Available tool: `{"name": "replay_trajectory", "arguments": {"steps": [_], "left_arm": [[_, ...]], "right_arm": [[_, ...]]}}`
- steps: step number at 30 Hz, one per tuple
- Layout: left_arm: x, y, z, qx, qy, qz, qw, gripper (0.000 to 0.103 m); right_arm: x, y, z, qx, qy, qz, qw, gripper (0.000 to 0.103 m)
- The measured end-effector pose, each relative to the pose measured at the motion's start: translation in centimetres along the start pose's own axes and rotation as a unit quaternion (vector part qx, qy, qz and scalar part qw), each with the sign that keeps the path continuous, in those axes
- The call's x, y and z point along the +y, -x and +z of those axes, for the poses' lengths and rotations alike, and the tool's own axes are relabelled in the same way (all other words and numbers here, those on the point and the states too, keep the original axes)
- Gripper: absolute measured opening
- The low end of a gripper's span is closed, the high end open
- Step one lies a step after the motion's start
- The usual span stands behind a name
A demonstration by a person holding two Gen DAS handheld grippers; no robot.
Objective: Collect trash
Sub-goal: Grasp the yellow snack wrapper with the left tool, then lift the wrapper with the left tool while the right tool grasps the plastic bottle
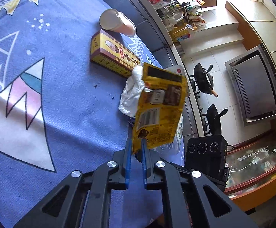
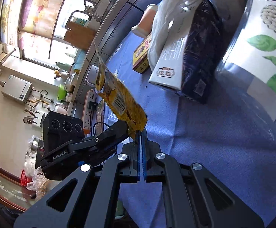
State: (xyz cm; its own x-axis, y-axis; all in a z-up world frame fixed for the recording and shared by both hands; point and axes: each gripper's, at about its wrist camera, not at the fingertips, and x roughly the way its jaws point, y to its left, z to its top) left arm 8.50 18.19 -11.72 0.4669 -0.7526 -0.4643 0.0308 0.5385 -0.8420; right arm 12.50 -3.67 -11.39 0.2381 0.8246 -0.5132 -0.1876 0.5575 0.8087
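Yellow snack wrapper (image 1: 160, 104) is up in the air above the blue patterned tabletop (image 1: 62, 95), lower edge pinched by the left tongs (image 1: 137, 142), blue pads nearly together on it. In the right wrist view the same wrapper (image 2: 119, 100) runs up and left from the right tongs (image 2: 140, 133), which are fully closed; a wrapper corner sits at their tips, but whether it's clamped there I can't tell. Left tongs body (image 2: 84, 148) reaches in from the left side of that view. Behind the wrapper on the tabletop: crumpled white plastic bag (image 1: 132, 93), yellow-red box (image 1: 113, 55), and a paper cup (image 1: 117, 21) lying on its side just past the box. A white and dark blue carton (image 2: 185, 57) lies near the box. Small dark crumbs (image 1: 95, 85) on the cloth. Kitchen stove with woks (image 1: 204, 77) in the background.
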Motion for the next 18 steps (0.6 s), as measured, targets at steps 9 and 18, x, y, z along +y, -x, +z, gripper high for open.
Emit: {"name": "replay_trajectory", "arguments": {"steps": [9, 18], "left_arm": [[-0.1, -0.4, 0.1, -0.006, -0.007, -0.008, 0.9999, 0.001], [-3.3, 2.2, -0.7, -0.016, -0.082, -0.036, 0.9958, 0.001]], "right_arm": [[0.6, 2.0, -0.3, -0.014, 0.020, -0.011, 1.000, 0.009], [-1.4, 19.4, 2.1, -0.255, 0.004, -0.137, 0.957, 0.062]]}}
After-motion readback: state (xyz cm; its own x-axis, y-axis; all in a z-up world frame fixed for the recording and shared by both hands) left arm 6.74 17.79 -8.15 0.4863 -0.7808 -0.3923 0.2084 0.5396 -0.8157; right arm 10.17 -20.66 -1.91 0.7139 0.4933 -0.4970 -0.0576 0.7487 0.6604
